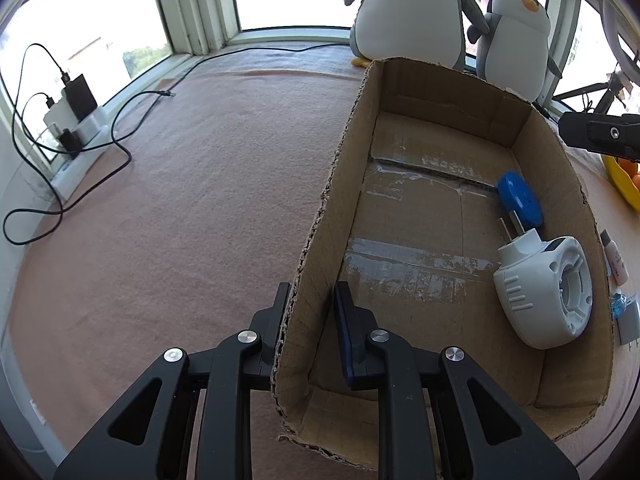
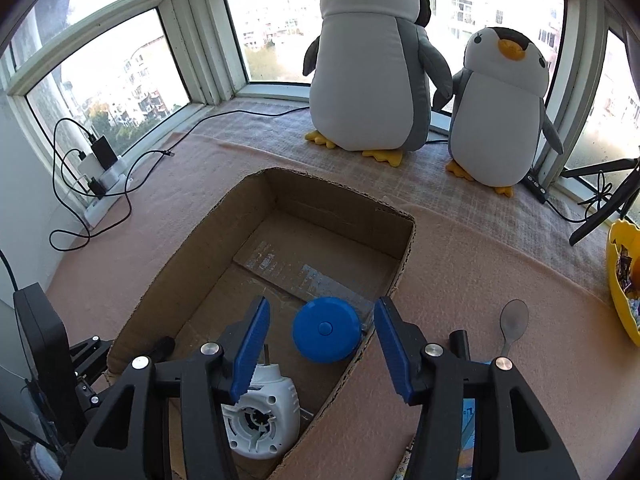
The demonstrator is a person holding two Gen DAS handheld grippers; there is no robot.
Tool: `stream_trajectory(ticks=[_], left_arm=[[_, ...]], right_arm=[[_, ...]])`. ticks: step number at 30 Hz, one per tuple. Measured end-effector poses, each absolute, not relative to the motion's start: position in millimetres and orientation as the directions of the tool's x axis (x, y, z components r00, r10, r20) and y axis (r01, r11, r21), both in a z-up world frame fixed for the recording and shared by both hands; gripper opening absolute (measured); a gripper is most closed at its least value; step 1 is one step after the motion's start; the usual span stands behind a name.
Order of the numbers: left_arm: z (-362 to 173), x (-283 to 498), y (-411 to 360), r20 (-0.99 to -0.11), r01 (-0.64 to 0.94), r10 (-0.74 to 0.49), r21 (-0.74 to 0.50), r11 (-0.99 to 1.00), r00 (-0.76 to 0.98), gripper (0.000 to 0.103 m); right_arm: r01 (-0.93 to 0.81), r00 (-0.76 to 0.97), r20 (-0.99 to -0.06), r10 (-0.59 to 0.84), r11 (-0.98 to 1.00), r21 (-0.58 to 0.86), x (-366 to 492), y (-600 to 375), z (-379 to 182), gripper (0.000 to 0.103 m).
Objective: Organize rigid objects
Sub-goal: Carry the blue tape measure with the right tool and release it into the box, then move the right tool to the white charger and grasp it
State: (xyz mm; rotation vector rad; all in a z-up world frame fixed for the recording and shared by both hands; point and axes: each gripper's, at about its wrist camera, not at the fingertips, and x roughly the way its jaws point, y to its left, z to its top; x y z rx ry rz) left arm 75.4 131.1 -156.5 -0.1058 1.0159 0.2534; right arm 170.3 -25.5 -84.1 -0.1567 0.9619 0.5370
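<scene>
left hand-held gripper (image 1: pixel 312 304) straddles box wall (image 1: pixel 308 248) | right hand-held gripper (image 2: pixel 320 340) wide open, empty

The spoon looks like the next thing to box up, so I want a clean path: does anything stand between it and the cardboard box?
Only the box's own right wall separates the spoon from the inside; bare cloth lies between them.

My left gripper (image 1: pixel 310 300) straddles a cardboard wall, one finger on each side, gap narrow; whether the pads press it I cannot tell. My right gripper (image 2: pixel 320 316) hangs with its blue-padded fingers (image 2: pixel 252 344) spread wide, holding nothing.
</scene>
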Motion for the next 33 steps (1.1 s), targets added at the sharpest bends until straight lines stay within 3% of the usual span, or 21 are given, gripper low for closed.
stream_trajectory(ticks=[17, 33], left_arm=[[-155.8, 76.9, 131.2, -0.851, -0.257, 0.162, 0.033, 0.966, 0.499, 0.018], [-155.2, 76.4, 129.1, -0.85, -0.243, 0.169, 0.05, 0.969, 0.5, 0.018]], right_arm=[[-0.465, 0.499, -0.785, 0.369, 0.878, 0.117, 150.6, -60.4, -41.7, 0.05], [-0.31, 0.532, -0.796, 0.29, 0.941, 0.136, 100.5, -186.6, -13.3, 0.05]])
